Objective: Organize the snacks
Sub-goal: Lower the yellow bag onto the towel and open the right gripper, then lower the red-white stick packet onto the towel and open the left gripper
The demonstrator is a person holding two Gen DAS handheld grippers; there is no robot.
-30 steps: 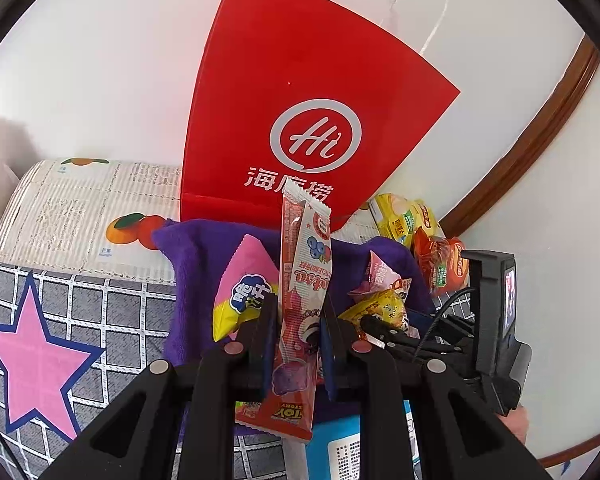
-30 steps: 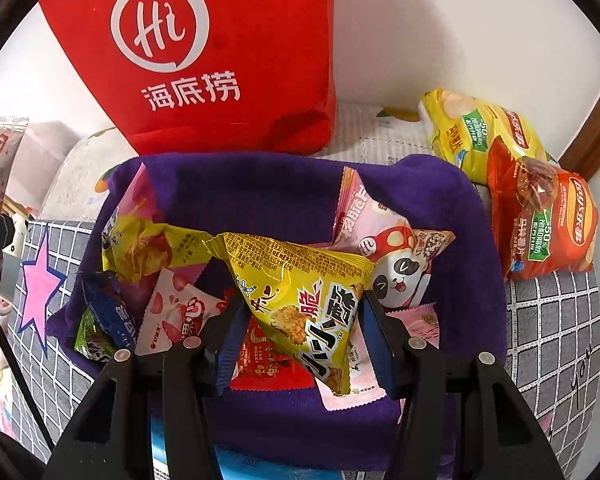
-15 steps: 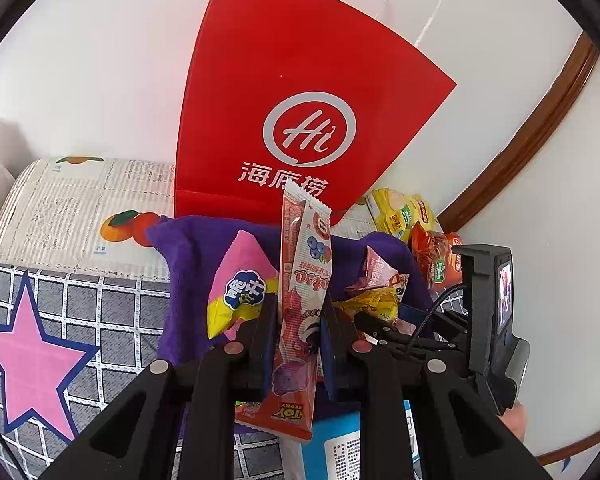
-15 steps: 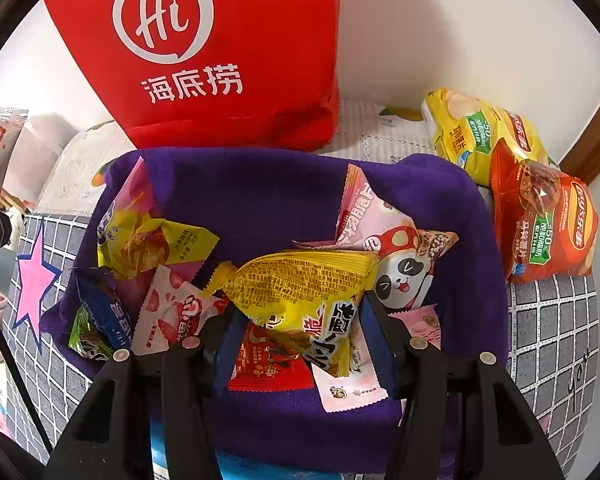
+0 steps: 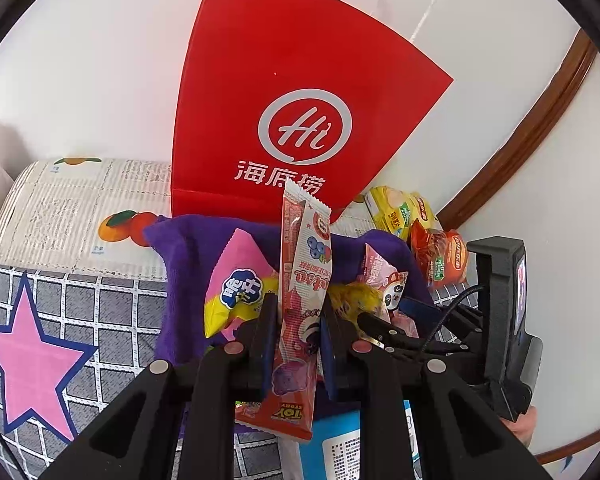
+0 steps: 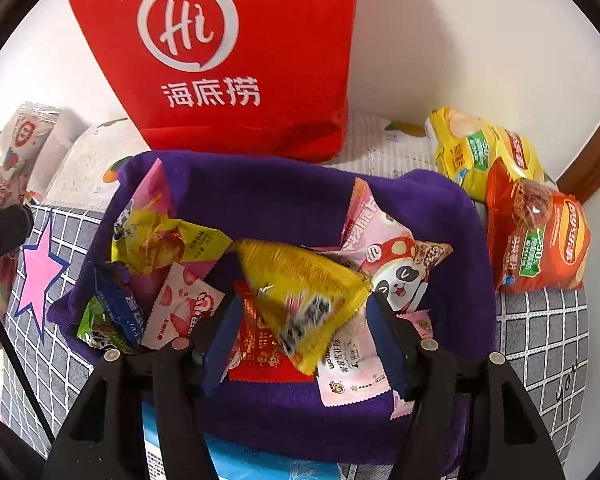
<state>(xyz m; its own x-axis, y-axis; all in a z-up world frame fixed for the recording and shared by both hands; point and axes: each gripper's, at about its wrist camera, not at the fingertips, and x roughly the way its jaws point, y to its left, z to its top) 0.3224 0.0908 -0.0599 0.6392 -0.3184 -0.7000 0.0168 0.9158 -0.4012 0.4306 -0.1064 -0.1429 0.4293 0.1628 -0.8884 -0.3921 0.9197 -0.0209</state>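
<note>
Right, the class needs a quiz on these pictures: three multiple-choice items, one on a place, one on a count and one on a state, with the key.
1. Where does the red paper bag stand?
A) behind the purple basket
B) inside the basket
C) flat on the star cloth

2. How many chip bags lie outside the basket, at its side?
A) none
B) two
C) five

3. What state is the left gripper in?
A) open and empty
B) shut on the bag's handle
C) shut on a long pink packet

Key:
1 A, it rises upright behind the basket's far wall.
2 B, one is yellow and one is orange.
3 C, both fingers press the packet's sides.
</note>
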